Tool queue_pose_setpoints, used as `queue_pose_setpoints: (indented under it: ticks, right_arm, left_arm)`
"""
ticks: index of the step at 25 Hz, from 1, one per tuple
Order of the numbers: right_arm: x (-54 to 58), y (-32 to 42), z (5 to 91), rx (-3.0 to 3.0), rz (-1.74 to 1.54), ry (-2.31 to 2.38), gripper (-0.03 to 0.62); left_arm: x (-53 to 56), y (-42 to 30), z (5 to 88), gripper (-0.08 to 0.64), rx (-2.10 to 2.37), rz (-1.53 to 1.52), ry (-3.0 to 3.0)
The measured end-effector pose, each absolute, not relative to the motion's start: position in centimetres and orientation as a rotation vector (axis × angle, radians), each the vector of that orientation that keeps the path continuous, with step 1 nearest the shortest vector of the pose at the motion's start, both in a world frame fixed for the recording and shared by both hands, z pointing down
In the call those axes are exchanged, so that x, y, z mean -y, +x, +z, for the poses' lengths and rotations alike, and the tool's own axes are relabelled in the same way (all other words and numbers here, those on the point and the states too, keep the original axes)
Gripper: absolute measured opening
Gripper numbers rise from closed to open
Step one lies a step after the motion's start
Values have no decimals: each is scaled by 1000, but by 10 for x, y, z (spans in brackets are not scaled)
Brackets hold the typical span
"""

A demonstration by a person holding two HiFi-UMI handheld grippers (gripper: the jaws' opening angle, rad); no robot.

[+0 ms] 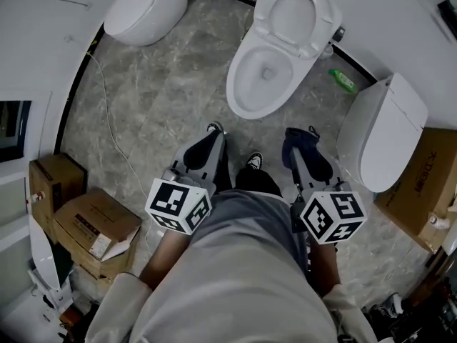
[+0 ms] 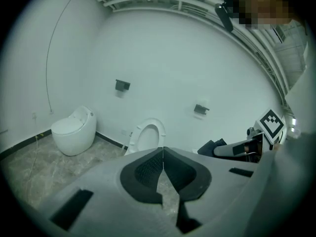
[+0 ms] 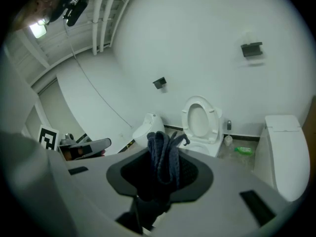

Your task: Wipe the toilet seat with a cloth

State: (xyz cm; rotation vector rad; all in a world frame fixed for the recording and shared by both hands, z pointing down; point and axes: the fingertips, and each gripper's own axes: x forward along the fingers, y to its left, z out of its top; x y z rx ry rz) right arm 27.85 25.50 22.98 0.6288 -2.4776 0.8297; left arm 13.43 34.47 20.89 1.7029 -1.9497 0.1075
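Three toilets stand on a grey marbled floor (image 1: 164, 98) along a curved white wall (image 2: 163, 58).

Middle toilet (image 1: 260, 73): bowl open, its toilet seat (image 1: 294, 14) tipped up at the back against the wall. It lies ahead of the person, beyond both grippers and well apart from them.

Left toilet (image 1: 146, 6): rounded body, lid down, far left.

Right toilet (image 1: 382, 131): lid down, on the right gripper's side.

Left gripper (image 2: 162, 151): jaws pressed together, pads meeting edge to edge, nothing between them. It is held low over the floor and points toward the middle toilet.

Right gripper (image 3: 166, 149): jaws clamped on a dark blue cloth (image 1: 300, 141), which bunches in folds between the pads and spills over the tips. The cloth hangs in the air in front of the person, touching neither seat nor bowl.

Green bottle (image 1: 343, 81): one, lying on the floor between the middle and right toilets, close to the wall.

Cardboard boxes (image 1: 93, 227): two at the person's left, side by side; one more box (image 1: 421, 191) at the right, behind the right toilet.

Cable (image 1: 107, 113): thin, pale, trailing over the floor at the left.

Wall fittings (image 2: 122, 85): two, dark, mounted above the toilets.

Shoe (image 1: 255, 161): one, dark with a white edge, showing between the grippers
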Motion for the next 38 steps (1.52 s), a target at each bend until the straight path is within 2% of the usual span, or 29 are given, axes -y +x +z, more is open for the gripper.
queue_pose_setpoints:
  ticks: [10,21,31,34,38]
  right_arm:
    - [-174,237,239,2378,875,992,92]
    - [-110,129,227,2308,959,1266,91]
    - [-67,37,227,2328,693,1193,94]
    - [-57,21,229,2326,544,1146,94]
    - [-36,20,242,2299,523,1175,94]
  left_arm:
    - [-230,70,210,8,1804,152,1872]
    - [-140,-31,201,9,1525,194,2104]
    - [-95,-90,218,9,1337,216,2196]
    - [-88,-95,227,9,1302,224,2195]
    - [-78,-96,236,9,1304,235,2194]
